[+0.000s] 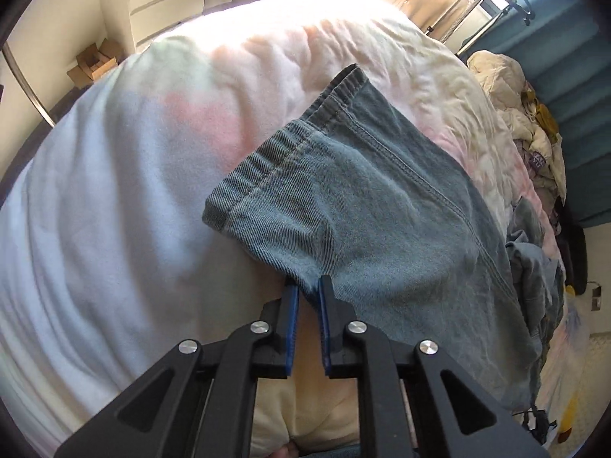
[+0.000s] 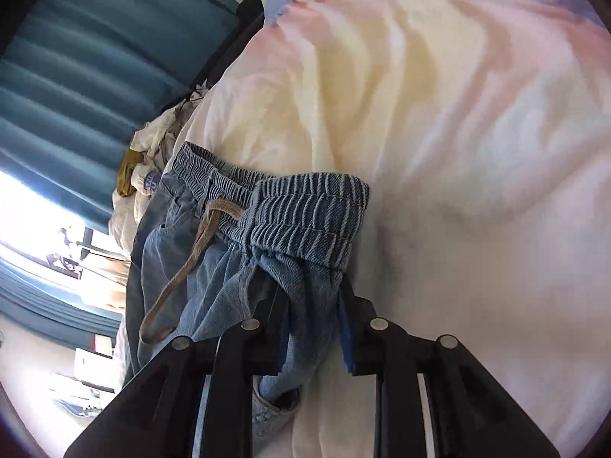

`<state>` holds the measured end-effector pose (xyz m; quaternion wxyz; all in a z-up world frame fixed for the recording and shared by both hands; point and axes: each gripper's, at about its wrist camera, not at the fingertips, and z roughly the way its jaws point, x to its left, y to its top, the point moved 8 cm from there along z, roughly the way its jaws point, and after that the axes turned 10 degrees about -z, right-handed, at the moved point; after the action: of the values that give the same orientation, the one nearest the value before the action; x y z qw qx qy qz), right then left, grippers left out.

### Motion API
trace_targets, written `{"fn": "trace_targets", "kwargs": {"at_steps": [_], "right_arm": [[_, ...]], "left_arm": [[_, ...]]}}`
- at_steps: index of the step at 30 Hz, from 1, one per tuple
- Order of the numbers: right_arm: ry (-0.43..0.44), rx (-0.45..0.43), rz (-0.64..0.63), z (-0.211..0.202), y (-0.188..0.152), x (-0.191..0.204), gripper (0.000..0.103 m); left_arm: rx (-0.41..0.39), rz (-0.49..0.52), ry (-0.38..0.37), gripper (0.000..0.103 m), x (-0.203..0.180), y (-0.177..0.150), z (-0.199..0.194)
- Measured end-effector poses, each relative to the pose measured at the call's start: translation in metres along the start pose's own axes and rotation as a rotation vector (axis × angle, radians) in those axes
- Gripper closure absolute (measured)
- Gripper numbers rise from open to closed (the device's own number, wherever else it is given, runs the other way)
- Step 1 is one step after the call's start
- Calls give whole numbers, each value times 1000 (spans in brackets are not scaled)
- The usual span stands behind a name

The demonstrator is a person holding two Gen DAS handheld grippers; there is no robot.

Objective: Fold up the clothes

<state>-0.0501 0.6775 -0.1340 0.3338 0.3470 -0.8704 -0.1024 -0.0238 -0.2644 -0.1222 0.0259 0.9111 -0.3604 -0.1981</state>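
1. Your left gripper (image 1: 307, 286) has its blue-padded jaws slightly apart; the lower edge of the faded blue denim trousers (image 1: 366, 206) hangs at the tips, not pinched.
2. Your right gripper (image 2: 311, 297) has its jaws parted with gathered denim just below the ribbed elastic waistband (image 2: 309, 210) bunched between them; you cannot tell whether the pads press it.
3. The trousers lie on the pastel pink, yellow and white duvet (image 1: 126, 175), hemmed leg ends (image 1: 305, 129) stacked, a tan drawstring (image 2: 183, 263) looping beside the waistband.
4. Beyond the trousers, at the duvet's edge, sits a heap of cream and yellow clothes (image 1: 515, 114) against a teal curtain (image 2: 95, 57).
5. An open cardboard box (image 1: 95, 65) stands past the duvet; its contents are unclear.
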Motion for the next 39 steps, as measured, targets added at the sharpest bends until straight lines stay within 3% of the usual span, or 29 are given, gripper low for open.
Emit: {"fn": "trace_targets", "kwargs": {"at_steps": [3, 9, 11, 17, 22, 27, 34, 39], "right_arm": [[-60, 19, -25, -21, -9, -4, 66], [-12, -18, -71, -60, -24, 14, 66], [12, -39, -125, -68, -25, 42, 66], [130, -59, -261, -76, -47, 150, 66], [255, -28, -338, -58, -95, 244, 66], [316, 29, -409, -26, -153, 304, 66], [290, 108, -506, 17, -187, 311, 66], [271, 29, -488, 26, -164, 301, 66]], "left_arm": [[13, 41, -50, 92, 1, -14, -15], [-53, 129, -102, 80, -13, -28, -56], [-82, 153, -128, 77, -23, -30, -68], [-49, 217, -238, 77, -81, -41, -69], [4, 248, -320, 77, -144, -52, -45], [108, 271, -286, 77, -205, -60, 0], [150, 275, -325, 77, -296, -36, 55], [118, 309, -311, 77, -364, -14, 100]]}}
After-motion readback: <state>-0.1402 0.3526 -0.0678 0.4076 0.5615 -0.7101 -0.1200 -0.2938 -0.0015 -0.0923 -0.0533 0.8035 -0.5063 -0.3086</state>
